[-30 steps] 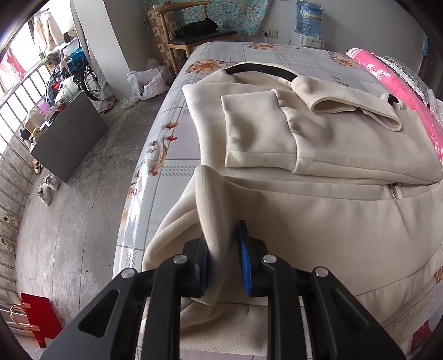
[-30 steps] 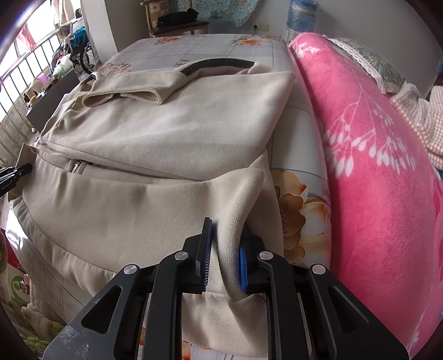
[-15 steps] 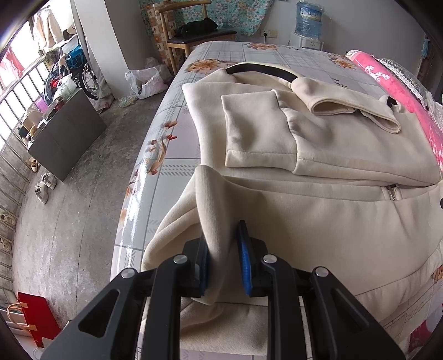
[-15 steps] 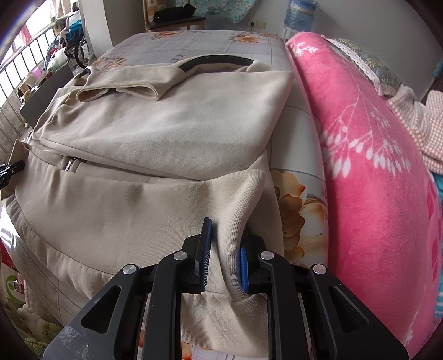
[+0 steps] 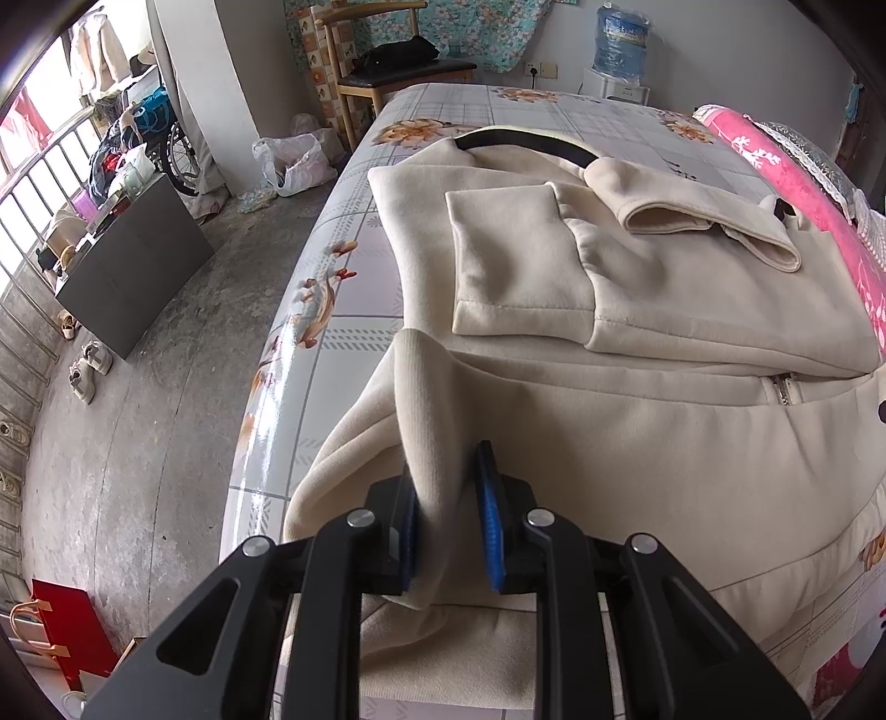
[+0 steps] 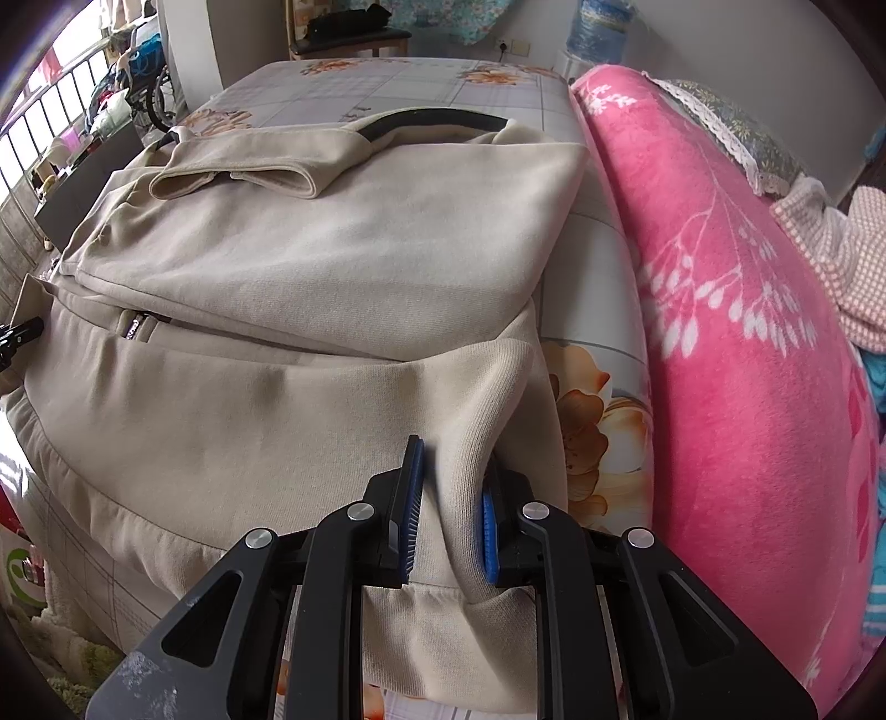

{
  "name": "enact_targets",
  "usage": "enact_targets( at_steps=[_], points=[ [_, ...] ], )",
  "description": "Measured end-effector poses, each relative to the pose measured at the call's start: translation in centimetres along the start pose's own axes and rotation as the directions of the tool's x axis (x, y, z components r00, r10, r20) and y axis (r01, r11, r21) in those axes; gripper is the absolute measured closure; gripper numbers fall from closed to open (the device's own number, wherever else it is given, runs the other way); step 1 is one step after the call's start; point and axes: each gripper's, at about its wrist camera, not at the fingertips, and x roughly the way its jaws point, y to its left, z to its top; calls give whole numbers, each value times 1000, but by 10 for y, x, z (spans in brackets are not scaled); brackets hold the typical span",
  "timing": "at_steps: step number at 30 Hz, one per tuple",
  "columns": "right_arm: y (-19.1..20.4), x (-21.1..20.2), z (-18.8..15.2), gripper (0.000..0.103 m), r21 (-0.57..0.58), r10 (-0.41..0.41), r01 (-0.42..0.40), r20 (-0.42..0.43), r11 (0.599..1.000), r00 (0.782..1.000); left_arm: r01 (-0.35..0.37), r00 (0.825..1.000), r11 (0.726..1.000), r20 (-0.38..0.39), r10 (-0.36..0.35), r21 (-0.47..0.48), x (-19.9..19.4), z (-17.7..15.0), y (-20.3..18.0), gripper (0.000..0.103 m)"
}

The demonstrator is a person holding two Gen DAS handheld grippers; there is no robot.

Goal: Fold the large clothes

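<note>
A cream jacket [image 5: 637,421] lies spread across a bed [image 5: 354,332] covered in a grey checked sheet with orange flowers, filling the centre and right of the frame. Its sleeves are folded over the body, one cuff [image 5: 714,227] lying open toward the upper right, and a dark collar band [image 5: 526,141] arcs along its far edge. At bottom centre the left gripper [image 5: 448,515] pinches a raised ridge of the ribbed hem between its blue pads [image 5: 490,526]. A pink blanket [image 5: 775,166] edges the right side. On the concrete floor at left stand a dark cabinet [image 5: 133,271], shoes [image 5: 88,368] and a red bag [image 5: 72,631]. A chair [image 5: 398,72] and a water bottle [image 5: 620,36] sit along the top.
</note>
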Motion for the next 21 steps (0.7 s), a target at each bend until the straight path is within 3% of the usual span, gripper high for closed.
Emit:
enact_targets(
  at_steps=[21],
  points=[
    [4, -2, 1, 86, -1, -24, 24, -11, 1000, 1000, 10, 1000, 1000, 1, -10, -11, -2, -1, 2, 84]
  ],
)
